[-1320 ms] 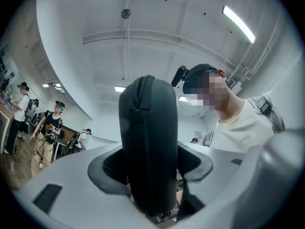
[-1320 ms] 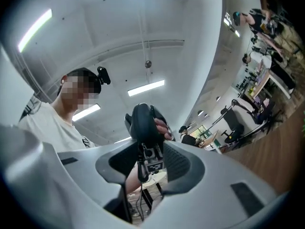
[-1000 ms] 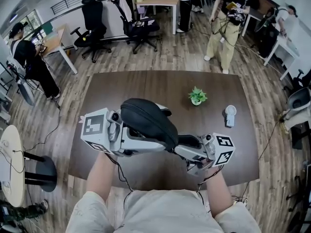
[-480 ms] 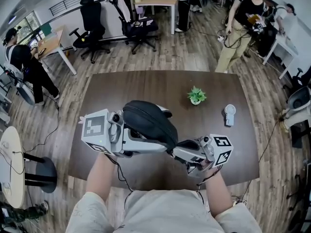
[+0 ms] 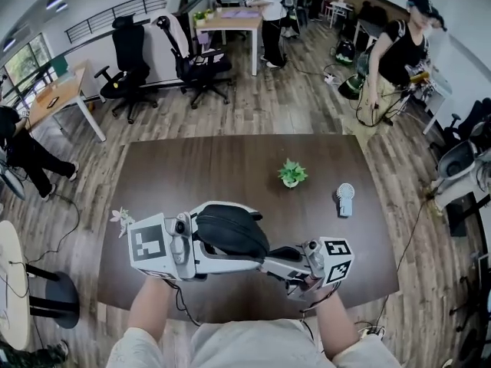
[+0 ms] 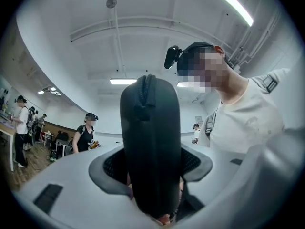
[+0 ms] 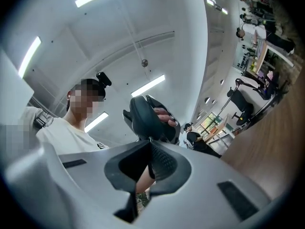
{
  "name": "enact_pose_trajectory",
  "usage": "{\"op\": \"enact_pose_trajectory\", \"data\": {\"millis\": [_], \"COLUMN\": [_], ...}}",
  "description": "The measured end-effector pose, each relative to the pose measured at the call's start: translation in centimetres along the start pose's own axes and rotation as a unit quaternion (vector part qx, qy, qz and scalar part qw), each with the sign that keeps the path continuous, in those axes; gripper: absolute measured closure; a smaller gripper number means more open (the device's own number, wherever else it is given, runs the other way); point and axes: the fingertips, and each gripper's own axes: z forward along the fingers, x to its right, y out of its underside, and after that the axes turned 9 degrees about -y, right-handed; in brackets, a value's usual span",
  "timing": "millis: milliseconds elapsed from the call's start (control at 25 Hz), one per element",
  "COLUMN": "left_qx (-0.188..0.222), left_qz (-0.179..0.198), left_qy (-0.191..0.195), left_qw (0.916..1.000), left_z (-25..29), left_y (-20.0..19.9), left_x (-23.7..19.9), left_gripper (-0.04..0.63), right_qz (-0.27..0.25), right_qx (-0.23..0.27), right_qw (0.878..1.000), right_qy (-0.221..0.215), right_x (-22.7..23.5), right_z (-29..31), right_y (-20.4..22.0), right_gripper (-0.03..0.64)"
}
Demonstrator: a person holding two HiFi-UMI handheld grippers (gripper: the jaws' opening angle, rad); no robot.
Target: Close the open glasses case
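Case [image 6: 150, 147] between jaws: left gripper view only.

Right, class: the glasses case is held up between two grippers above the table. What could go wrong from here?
1. The left gripper clamps only the near end of the glasses case, up in the air over the table. A sideways tug could twist it loose and drop it.
2. The right gripper is shut right at the case's edge. Whether it pinches anything is unclear, so it may slip off and leave the case unclosed.

From above, the glasses case [image 5: 230, 232] hides the tips of the left gripper [image 5: 244, 253]; whether the right gripper [image 5: 273, 256] pinches anything is too small to tell.
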Motion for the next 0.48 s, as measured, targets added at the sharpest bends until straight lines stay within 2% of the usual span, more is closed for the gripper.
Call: {"op": "enact_pose_trajectory", "data": {"millis": [160, 280, 480], "left_qx": [-0.007, 0.007, 0.024], "left_qz": [0.008, -0.005, -0.003], "left_qy": [-0.009, -0.009, -0.006], "left_qw": [0.9999, 0.9999, 0.9997], "left_z": [0.2, 0.3, 1.0], "left_y": [0.6, 0.5, -0.4], "left_x": [-0.2, 0.0, 0.0], "left_gripper": [0.328, 0.325, 0.327], "right_qz": [-0.009, -0.013, -0.015], "right_qx": [0.014, -0.003, 0.011], "right_qw": [1.0, 1.0, 1.0], "right_qy": [0.016, 0.02, 0.014], "right_x": [-0.3, -0.5, -0.6], "right_z": [-1.6, -1.1, -0.8], "right_y": [-1.1, -0.7, -1.5], "right_gripper": [0.615, 0.615, 0.615]}}
